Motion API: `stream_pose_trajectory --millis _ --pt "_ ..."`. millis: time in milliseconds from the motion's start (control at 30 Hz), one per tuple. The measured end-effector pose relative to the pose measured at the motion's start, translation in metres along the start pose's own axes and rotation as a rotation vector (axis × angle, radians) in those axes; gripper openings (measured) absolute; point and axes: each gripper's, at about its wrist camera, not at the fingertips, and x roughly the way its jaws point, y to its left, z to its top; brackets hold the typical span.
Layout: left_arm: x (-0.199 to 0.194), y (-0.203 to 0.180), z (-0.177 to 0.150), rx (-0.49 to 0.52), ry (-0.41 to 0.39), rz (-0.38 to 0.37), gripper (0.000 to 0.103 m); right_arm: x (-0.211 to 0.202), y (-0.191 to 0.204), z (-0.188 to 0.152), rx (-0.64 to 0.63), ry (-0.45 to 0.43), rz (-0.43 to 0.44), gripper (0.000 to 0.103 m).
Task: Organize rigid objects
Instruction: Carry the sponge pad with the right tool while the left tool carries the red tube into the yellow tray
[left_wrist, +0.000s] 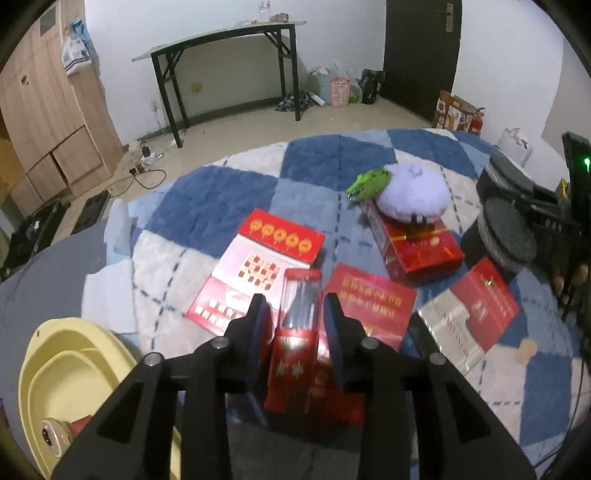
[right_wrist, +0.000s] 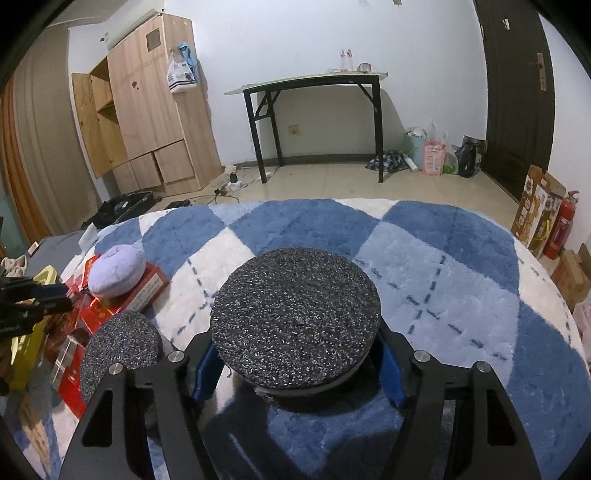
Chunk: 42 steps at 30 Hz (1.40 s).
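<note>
My left gripper (left_wrist: 297, 325) is shut on a tall red box with a clear top (left_wrist: 295, 332) and holds it above the blue-and-white rug (left_wrist: 221, 206). Several flat red boxes lie on the rug ahead: a lantern-print one (left_wrist: 258, 273), one with gold text (left_wrist: 369, 306), and one (left_wrist: 421, 247) under a lilac plush cushion (left_wrist: 413, 195). My right gripper (right_wrist: 295, 373) is shut on a round dark speckled disc (right_wrist: 295, 317). A second speckled disc (right_wrist: 118, 343) lies to its left.
A yellow basin (left_wrist: 70, 373) holding a small round object sits at the lower left. A green toy (left_wrist: 369, 182) lies beside the cushion. A red-and-silver box (left_wrist: 476, 310) lies at the right. A black-legged table (right_wrist: 314, 110) and a wooden wardrobe (right_wrist: 147, 103) stand beyond the rug.
</note>
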Motion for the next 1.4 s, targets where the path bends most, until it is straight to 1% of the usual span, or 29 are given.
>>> stream_pose_trajectory --millis 100,133,167,300,400,500,600,700,733,800,867,1000,1100,1233,1300,1400 --pt "0.001 -0.001 -0.002 -0.004 -0.007 0.000 0.033 0.000 0.001 -0.001 0.000 0.000 -0.001 0.069" --pt "0.001 -0.003 -0.003 0.000 -0.016 -0.006 0.027 0.000 0.001 -0.001 0.000 -0.001 -0.001 0.069" --pt "0.001 -0.005 -0.004 0.005 -0.027 -0.008 0.025 0.000 0.001 -0.001 0.000 -0.001 -0.002 0.069" --pt "-0.002 -0.011 -0.007 0.013 -0.053 -0.006 0.024 -0.001 0.001 -0.001 -0.003 -0.004 -0.006 0.069" --pt "-0.008 -0.007 -0.007 -0.016 -0.074 -0.007 0.024 -0.004 0.003 -0.003 -0.012 -0.016 -0.010 0.068" --pt "-0.023 -0.007 -0.008 -0.015 -0.121 0.016 0.024 -0.013 0.001 -0.004 -0.001 -0.050 -0.006 0.068" --pt "-0.043 -0.002 -0.007 -0.022 -0.151 0.013 0.024 -0.029 -0.005 -0.002 0.028 -0.088 0.009 0.068" --pt "-0.067 0.007 -0.006 -0.029 -0.190 0.031 0.024 -0.055 0.005 0.001 -0.034 -0.146 -0.019 0.068" --pt "-0.076 0.012 -0.005 -0.035 -0.199 0.045 0.024 -0.062 0.008 0.002 -0.046 -0.159 -0.013 0.068" --pt "-0.095 0.023 -0.005 -0.044 -0.209 0.070 0.024 -0.076 0.021 0.004 -0.063 -0.174 0.027 0.068" --pt "-0.118 0.041 -0.009 -0.069 -0.226 0.115 0.024 -0.092 0.044 0.007 -0.099 -0.177 0.100 0.068" --pt "-0.154 0.085 -0.028 -0.150 -0.225 0.208 0.024 -0.111 0.116 0.014 -0.230 -0.183 0.255 0.068" --pt "-0.171 0.119 -0.049 -0.215 -0.200 0.264 0.024 -0.104 0.180 0.017 -0.327 -0.124 0.387 0.068" --pt "-0.178 0.152 -0.076 -0.285 -0.167 0.323 0.024 -0.085 0.247 0.013 -0.437 -0.054 0.473 0.068" --pt "-0.173 0.163 -0.092 -0.317 -0.127 0.319 0.024 -0.072 0.282 0.011 -0.479 -0.014 0.513 0.068" --pt "-0.160 0.171 -0.118 -0.350 -0.082 0.290 0.024 -0.051 0.317 0.015 -0.502 0.028 0.547 0.068"
